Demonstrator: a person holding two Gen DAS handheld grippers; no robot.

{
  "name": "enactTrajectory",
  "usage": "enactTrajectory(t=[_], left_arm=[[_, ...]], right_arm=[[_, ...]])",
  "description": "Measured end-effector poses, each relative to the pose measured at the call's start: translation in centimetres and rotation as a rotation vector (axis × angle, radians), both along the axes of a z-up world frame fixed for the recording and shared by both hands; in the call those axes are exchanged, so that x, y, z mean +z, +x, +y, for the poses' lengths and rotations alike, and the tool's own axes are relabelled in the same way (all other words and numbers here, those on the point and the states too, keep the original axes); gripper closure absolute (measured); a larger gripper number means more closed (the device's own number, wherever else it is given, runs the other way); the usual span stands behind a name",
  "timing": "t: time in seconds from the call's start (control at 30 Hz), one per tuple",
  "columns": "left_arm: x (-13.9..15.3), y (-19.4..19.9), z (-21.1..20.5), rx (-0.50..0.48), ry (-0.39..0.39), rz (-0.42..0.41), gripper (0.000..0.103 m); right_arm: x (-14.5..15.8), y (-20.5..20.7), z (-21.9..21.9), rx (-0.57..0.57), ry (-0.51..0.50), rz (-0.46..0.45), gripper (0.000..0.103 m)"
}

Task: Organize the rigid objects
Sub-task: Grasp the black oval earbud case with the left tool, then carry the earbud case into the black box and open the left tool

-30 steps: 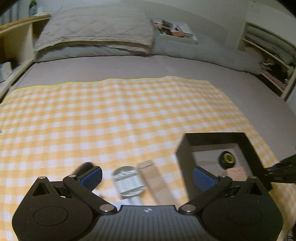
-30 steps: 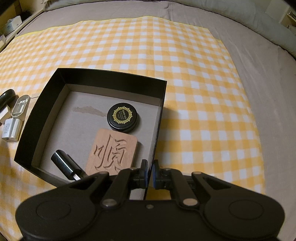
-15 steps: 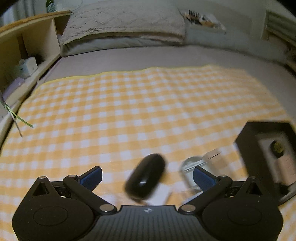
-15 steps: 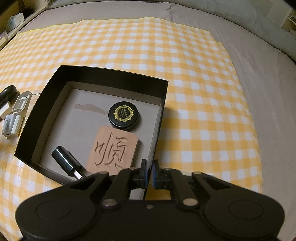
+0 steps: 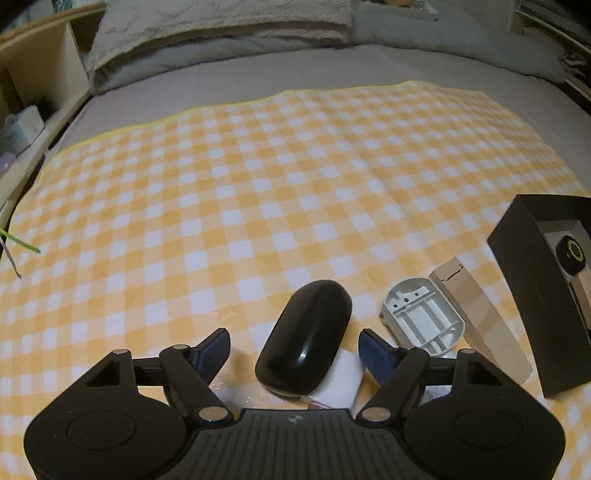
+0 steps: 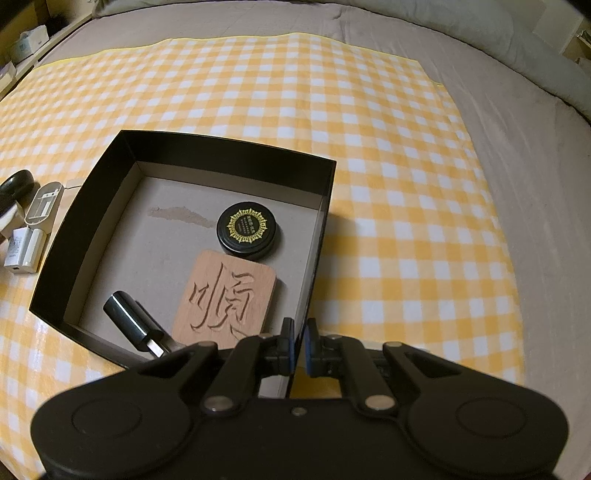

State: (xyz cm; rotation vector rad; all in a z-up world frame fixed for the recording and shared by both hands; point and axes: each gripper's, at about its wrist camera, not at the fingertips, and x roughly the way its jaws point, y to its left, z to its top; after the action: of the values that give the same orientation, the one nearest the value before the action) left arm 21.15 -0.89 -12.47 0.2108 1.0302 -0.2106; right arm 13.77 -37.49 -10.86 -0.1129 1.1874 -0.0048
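Note:
A glossy black oval case (image 5: 306, 339) lies on the yellow checked cloth, partly on a white charger (image 5: 340, 384). My left gripper (image 5: 295, 350) straddles the case and its jaws are closing, with a gap still showing on each side. To the right lie a grey plastic shell (image 5: 421, 317) and a beige carton (image 5: 476, 306). My right gripper (image 6: 300, 347) is shut on the right wall of the black box (image 6: 229, 155). Inside the box lie a round black tin (image 6: 249, 229), a carved wooden plaque (image 6: 225, 295) and a black cylinder (image 6: 129, 317).
The checked cloth (image 5: 258, 177) covers a grey bed. A pillow (image 5: 221, 26) lies at the far end. A wooden shelf (image 5: 33, 74) runs along the left side. The charger (image 6: 24, 251) and the grey shell (image 6: 44, 203) sit just left of the box.
My left gripper has swung left and sunk, from over the grey shell to around the black case, and its jaws have narrowed. The right gripper and the box have not moved.

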Motion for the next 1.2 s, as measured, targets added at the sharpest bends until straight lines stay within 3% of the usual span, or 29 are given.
enactTrajectory(t=[0.07,0.17,0.37,0.63,0.93,1.2], left_arm=[[-0.3,0.5,-0.5,0.010,0.010,0.015,0.044],[-0.9,1.0,-1.1,0.007,0.012,0.034,0.050],[-1.0,1.7,-1.1,0.033,0.005,0.038,0.053],[0.0,1.5,1.4,0.144,0.011,-0.010,0.058],[1.7,0.4,2.8,0.188,-0.072,-0.045,0.059],[4.3,-0.9,0.7,0.149,-0.217,-0.087,0.059]], right_arm=[[0.0,-0.1,0.1,0.000,0.002,0.000,0.097],[0.0,-0.1,0.1,0.005,0.003,0.001,0.097],[0.0,0.0,0.1,0.001,0.009,0.002,0.097],[0.0,0.0,0.1,0.000,0.009,0.002,0.097],[0.0,0.1,0.0,-0.002,0.009,0.003,0.097],[0.0,0.1,0.1,-0.001,0.008,0.003,0.097]])
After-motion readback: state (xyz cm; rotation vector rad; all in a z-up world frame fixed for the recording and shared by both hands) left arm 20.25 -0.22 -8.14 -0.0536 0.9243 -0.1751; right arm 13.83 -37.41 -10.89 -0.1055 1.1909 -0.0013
